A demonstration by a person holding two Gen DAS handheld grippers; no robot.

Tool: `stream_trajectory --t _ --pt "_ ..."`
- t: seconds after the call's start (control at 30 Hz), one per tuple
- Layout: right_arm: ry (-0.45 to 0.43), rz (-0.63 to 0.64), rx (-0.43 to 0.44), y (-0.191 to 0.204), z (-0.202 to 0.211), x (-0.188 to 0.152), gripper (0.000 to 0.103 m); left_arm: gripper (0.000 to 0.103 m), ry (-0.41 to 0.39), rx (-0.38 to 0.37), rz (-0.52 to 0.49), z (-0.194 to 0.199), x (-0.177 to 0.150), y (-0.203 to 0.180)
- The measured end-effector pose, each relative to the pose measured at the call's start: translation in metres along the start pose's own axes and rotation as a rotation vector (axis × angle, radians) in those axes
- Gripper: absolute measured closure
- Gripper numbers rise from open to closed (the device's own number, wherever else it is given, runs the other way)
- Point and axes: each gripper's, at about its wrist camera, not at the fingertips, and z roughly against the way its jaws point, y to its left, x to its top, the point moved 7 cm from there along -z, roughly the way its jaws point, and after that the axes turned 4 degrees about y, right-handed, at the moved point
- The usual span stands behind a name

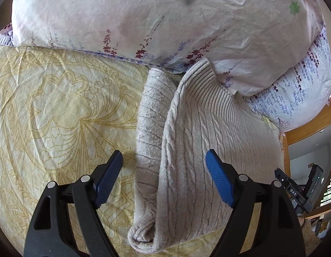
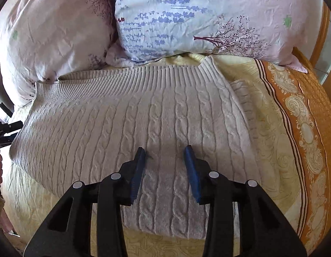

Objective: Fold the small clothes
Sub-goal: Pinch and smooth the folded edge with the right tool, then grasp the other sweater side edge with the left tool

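The left gripper hung with its blue pads wide apart above the folded left edge of a beige cable-knit sweater, gripping nothing. The right gripper stood partly parted over the sweater's middle, its pads straddling a cable rib without pinching it. The sweater lay flat on a yellow patterned bedsheet, its ribbed band against two floral pillows.

A bed fills both views, spread with a pale yellow sheet bearing a floral line pattern and an orange ornamental border. Floral pillows lie at its head. A wooden bed frame edges it, and daylight brightens a window.
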Motion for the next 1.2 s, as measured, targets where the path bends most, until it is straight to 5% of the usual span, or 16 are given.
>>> stream_trajectory --t 0.23,0.33,0.53,0.63,0.77,0.93,1.2 --pt "-0.005 -0.014 0.056 0.018 0.001 0.004 0.062 0.023 -0.006 -0.020 0.008 -0.004 0.013 0.001" --pt "-0.008 -0.011 0.073 0.027 -0.001 -0.001 0.049 0.022 -0.003 -0.043 0.004 -0.007 0.018 0.001" --pt "-0.007 -0.007 0.085 0.031 -0.008 -0.004 0.044 0.027 0.024 -0.231 0.099 -0.013 0.025 0.004" --pt "-0.009 -0.003 0.088 0.033 -0.010 -0.007 0.041 0.040 0.050 -0.297 0.152 -0.017 0.022 0.006" --pt "-0.012 0.012 0.083 0.037 -0.014 -0.009 0.037 0.070 0.077 -0.304 0.186 -0.026 0.016 0.005" --pt "-0.011 0.009 0.095 0.036 -0.014 -0.008 0.036 0.078 0.060 -0.315 0.188 -0.023 0.017 -0.008" --pt "-0.021 -0.007 0.101 0.035 -0.010 -0.011 0.036 0.080 0.016 -0.499 0.137 0.004 0.027 -0.078"
